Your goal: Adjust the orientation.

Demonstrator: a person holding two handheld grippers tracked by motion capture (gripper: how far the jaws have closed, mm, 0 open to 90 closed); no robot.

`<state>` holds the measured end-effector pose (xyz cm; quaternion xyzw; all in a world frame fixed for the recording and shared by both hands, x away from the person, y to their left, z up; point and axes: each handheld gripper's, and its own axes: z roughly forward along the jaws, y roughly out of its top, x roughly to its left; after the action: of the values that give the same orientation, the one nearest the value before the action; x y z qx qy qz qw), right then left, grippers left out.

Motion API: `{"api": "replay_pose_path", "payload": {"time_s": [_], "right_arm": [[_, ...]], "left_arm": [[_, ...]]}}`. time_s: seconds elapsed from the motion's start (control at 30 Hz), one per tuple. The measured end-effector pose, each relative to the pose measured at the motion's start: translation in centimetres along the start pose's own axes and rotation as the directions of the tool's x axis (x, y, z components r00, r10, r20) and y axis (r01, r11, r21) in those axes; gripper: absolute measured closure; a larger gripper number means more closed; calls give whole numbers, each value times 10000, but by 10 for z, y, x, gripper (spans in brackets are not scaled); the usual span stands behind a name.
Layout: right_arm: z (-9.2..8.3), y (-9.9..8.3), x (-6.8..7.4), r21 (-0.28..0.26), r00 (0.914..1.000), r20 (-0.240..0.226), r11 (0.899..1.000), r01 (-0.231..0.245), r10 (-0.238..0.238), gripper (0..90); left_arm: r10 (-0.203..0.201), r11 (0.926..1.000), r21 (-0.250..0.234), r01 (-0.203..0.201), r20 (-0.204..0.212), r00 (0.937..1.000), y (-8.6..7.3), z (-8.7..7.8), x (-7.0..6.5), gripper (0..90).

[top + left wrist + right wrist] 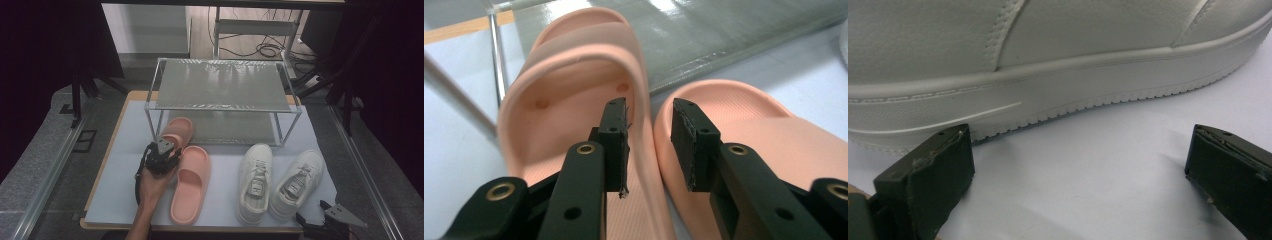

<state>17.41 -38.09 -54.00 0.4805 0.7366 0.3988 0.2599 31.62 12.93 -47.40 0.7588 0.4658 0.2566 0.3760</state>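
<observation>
jaws apart (left gripper (pixel 649 145)) | pink slide (pixel 574 100) | white mat (pixel 220 200)

Free room and obstacles around the shoes

A bare strip of table (pixel 222 190) is left between the near pink slipper (pixel 190 182) and the white sneakers (pixel 255 182); behind, passage is barred by the rack (pixel 220 85), under whose edge the far pink slipper (pixel 177 131) is tucked.
</observation>
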Motion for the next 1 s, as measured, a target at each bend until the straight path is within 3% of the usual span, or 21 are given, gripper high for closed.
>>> {"api": "replay_pose_path", "payload": {"time_s": [0.3,0.47,0.6,0.8,1.0], "right_arm": [[0,0,0,5,10000,10,10000,-2,2,0],[0,0,0,-13,10000,16,10000,-9,9,0],[0,0,0,-7,10000,12,10000,-21,21,0],[0,0,0,1,10000,13,10000,-24,24,0],[0,0,0,-1,10000,33,10000,-12,12,0]], "left_arm": [[-203,9998,-17,204,220,9996,-20,-28,11,671],[-491,9988,-39,493,409,9980,-36,-46,20,718],[-593,9982,-24,595,483,9971,-52,-59,26,807],[-600,9980,244,589,478,9971,-73,-71,29,893],[-485,9968,659,455,446,9978,-89,-74,29,897]]}}
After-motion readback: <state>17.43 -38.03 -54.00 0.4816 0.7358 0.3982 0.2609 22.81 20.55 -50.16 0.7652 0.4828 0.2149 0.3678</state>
